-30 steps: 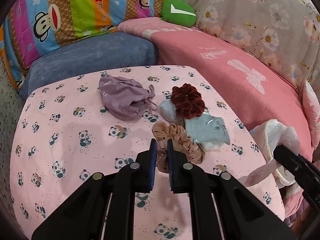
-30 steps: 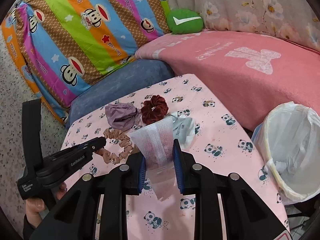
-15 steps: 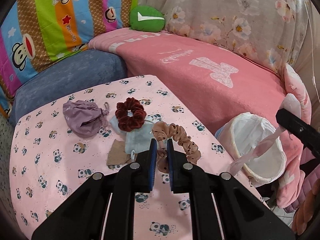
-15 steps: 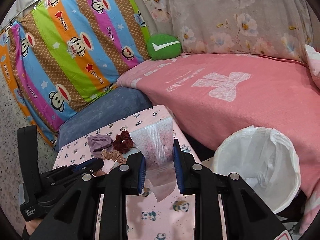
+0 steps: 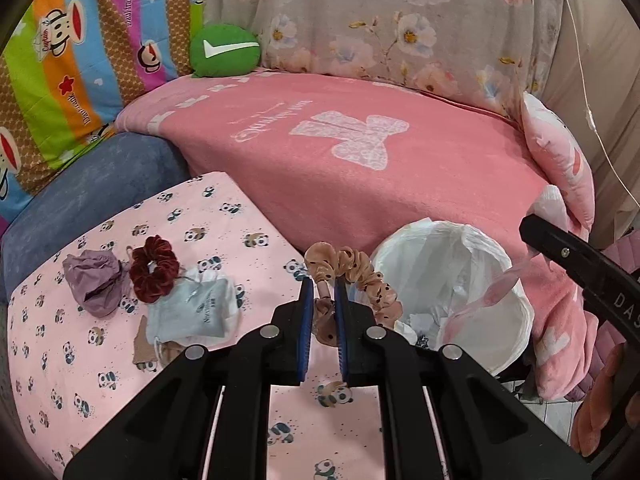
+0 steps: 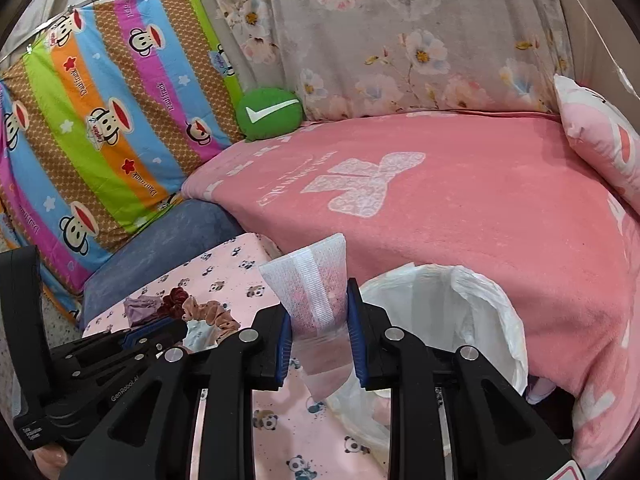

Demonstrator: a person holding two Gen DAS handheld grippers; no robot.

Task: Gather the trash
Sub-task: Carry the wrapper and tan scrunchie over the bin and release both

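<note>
My left gripper is shut on a tan dotted scrunchie and holds it in the air beside the white-lined trash bin. My right gripper is shut on a clear pink-tinted plastic pouch held just left of the bin. The pouch's lower end hangs over the bin's rim. On the panda-print table lie a purple pouch, a dark red scrunchie, a grey-blue pouch and a tan scrap.
A pink blanket covers the sofa behind the bin. A green round cushion and a striped monkey-print cushion sit at the back. A blue cushion borders the table's far edge.
Both grippers have swung right toward the bin. The left one lifted the tan scrunchie off the table and carried it to the bin's edge. The right one brought the pouch beside the bin.
</note>
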